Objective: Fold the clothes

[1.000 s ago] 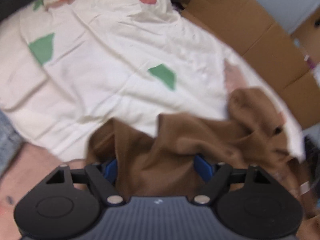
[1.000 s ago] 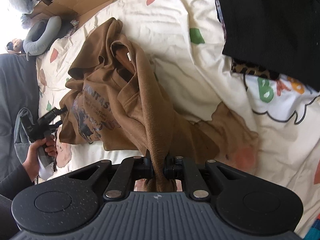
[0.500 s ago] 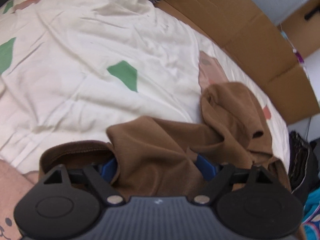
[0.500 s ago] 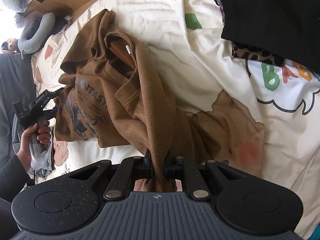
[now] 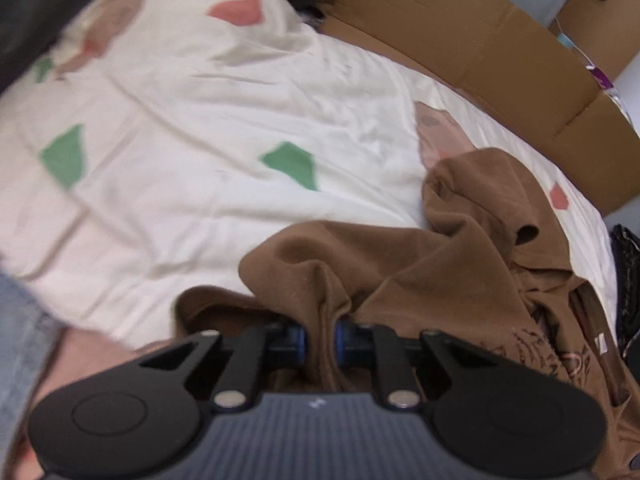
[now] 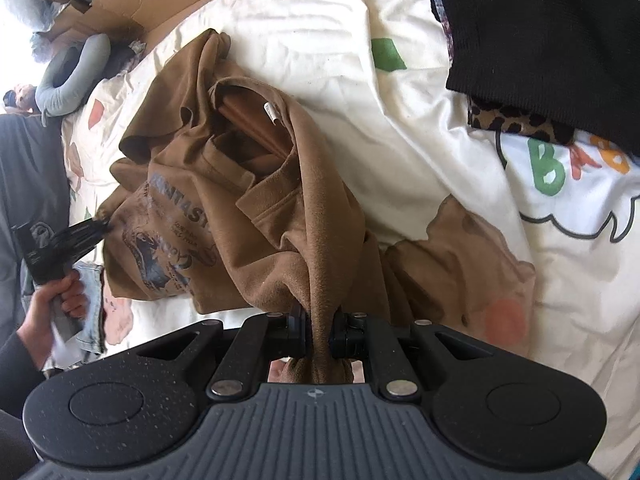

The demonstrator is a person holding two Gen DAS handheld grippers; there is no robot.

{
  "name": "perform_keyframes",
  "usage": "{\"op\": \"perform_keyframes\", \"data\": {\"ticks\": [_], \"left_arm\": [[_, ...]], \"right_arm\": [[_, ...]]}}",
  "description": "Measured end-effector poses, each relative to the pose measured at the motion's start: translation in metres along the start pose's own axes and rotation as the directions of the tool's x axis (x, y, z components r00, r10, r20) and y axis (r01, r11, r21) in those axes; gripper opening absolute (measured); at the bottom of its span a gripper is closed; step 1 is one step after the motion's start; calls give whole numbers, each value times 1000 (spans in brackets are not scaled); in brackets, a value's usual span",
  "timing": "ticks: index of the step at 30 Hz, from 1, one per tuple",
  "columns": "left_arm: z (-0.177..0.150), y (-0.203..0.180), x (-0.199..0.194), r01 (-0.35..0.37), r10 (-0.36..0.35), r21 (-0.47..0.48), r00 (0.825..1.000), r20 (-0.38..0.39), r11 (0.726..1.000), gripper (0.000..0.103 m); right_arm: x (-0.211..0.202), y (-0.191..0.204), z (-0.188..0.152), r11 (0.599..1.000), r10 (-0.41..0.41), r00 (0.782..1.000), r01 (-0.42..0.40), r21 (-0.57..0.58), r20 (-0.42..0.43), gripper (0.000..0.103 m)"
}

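Hand-held grippers, left and right, both clamped on bunched brown T-shirt over bed; spreading stage, judged; next: pull apart, lay flat.

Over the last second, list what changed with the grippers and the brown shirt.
The left gripper closed from wide open onto a fold of the brown shirt, bunching it between its fingers. The right gripper stayed clamped on the shirt's other end. The shirt still lies crumpled on the cream sheet.
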State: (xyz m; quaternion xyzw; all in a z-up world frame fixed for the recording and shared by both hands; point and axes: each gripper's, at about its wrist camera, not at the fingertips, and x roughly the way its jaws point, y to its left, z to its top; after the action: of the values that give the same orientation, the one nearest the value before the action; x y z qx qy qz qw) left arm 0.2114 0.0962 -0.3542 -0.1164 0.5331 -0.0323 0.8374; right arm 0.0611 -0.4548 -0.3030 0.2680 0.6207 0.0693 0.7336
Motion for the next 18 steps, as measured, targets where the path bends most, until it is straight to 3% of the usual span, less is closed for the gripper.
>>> {"op": "perform_keyframes", "data": {"ticks": [9,18], "left_arm": [[-27,50,-69,-102,105,-70,994,43,992,13],[-62,92,-124,-165,172,-155,985,31,974,13]], "right_arm": [[-11,2,6,999,-11,998,13,-38,57,7],[-11,23,0,995,15,997,-8,-98,77,7]]}}
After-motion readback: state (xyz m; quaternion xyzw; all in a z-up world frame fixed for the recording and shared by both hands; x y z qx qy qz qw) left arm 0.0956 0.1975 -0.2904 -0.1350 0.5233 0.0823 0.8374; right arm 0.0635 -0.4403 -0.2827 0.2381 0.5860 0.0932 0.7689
